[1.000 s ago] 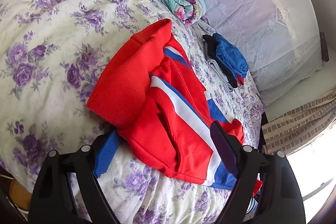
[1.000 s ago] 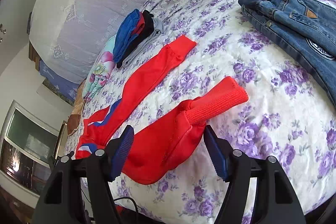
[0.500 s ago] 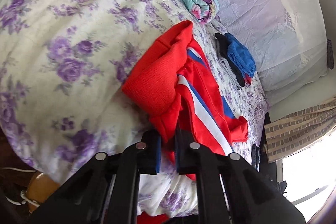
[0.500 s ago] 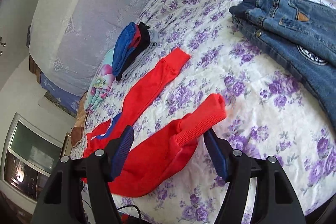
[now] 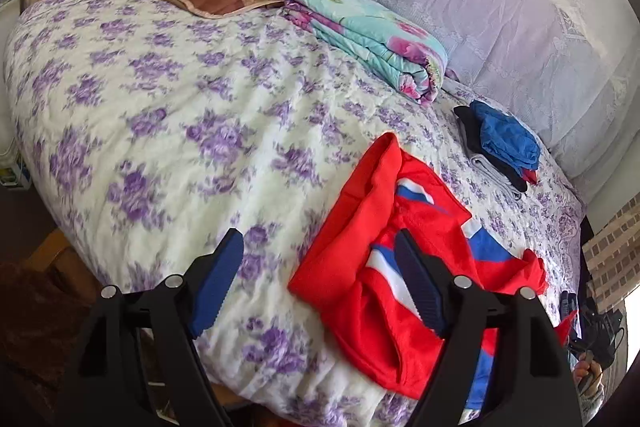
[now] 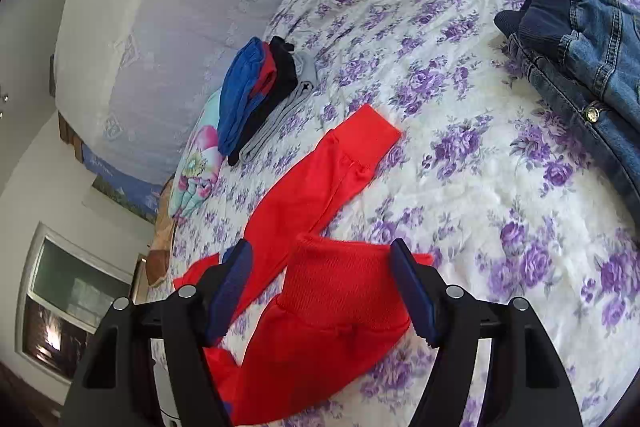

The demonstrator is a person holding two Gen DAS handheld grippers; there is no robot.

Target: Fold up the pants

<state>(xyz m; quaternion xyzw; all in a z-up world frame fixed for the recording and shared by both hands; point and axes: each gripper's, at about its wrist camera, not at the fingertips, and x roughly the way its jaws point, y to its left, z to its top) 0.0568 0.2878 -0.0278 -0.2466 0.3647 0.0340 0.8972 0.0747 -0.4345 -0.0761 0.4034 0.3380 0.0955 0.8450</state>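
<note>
On the floral bedspread the red track pants lie bunched near the bed's near edge. Left gripper, jaws just reopened and empty, hangs above the waist; right gripper stands apart, straddling a cuff, likely ready to straighten that leg.

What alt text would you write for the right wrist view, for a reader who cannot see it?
Open right gripper over the ribbed cuff of red pants on a purple-flowered bedspread; the fingers flank the cuff without pressing it. The other leg stretches toward a small pile of folded clothes; jeans lie at right.
</note>
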